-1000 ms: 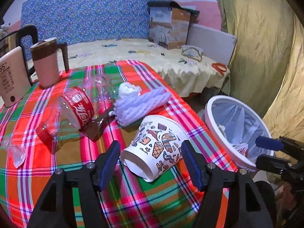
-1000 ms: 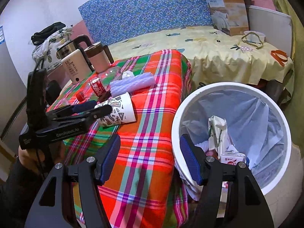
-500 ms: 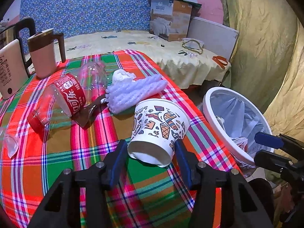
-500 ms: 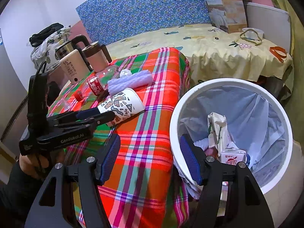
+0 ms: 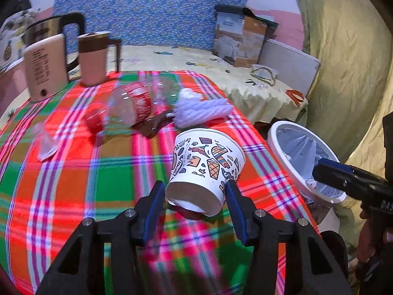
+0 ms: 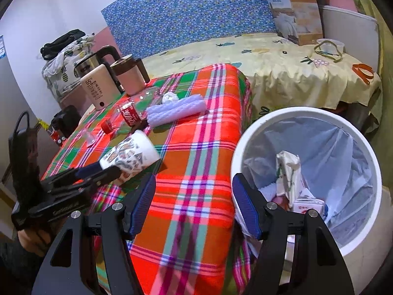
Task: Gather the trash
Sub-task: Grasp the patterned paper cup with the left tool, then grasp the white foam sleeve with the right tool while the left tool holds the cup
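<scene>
Gripping a patterned paper cup (image 5: 206, 169) by its base, left claw (image 5: 194, 200) clamped, right claw (image 6: 194, 204) apart, empty.

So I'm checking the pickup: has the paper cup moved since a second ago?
Yes. The paper cup has lifted off the plaid tablecloth, toward the bin.

Right gripper (image 6: 194, 204) at 6 o'clock, jaws apart, nothing between them. White trash bin (image 6: 368, 152) at 4 o'clock, cartons inside. Left gripper (image 6: 98, 172) at 8 o'clock, clamped on base of patterned paper cup (image 6: 132, 152), cup tilted above plaid tablecloth (image 6: 196, 147). Cola bottle (image 6: 125, 115) and lilac bubble wrap (image 6: 176, 110) lie at 11 o'clock.
</scene>
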The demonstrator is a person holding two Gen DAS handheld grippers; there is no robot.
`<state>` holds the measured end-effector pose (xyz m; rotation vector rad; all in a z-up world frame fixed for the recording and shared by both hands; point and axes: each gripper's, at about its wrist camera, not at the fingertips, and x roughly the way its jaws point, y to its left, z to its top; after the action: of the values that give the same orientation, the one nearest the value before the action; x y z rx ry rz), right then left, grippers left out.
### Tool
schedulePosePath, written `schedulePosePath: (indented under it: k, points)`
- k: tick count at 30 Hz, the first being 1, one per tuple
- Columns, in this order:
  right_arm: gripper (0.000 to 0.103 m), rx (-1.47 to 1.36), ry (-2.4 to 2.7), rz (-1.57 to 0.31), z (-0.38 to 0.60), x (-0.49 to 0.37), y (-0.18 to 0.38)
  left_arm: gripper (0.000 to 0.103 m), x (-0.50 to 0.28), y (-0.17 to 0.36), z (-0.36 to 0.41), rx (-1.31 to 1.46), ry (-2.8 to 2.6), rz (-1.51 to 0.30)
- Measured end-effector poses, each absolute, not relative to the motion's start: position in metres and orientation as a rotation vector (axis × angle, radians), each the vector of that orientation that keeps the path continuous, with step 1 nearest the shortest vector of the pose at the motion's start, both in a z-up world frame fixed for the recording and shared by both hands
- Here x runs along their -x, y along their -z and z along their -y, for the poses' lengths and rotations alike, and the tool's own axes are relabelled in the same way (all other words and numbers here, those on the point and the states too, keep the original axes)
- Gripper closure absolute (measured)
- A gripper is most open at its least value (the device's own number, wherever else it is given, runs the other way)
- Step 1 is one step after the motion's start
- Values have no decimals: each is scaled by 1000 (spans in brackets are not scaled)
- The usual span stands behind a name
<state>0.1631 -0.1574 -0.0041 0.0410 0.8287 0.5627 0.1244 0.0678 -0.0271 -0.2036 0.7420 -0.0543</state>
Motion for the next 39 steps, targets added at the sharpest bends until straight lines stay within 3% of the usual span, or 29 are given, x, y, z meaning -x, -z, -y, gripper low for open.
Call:
schedulePosePath:
  k: [12,25,39]
  points:
    - [37,17,-647,-825,101,-176,-2,51,-96,24,-110,269,-42,-703]
    - [48,14,-768,-877,18,-183,2,51,-57,16,-175,325,-184,-626]
    - [48,121,-463,-861,29,-240,17,50,-57,26,-194,371,-160,-618]
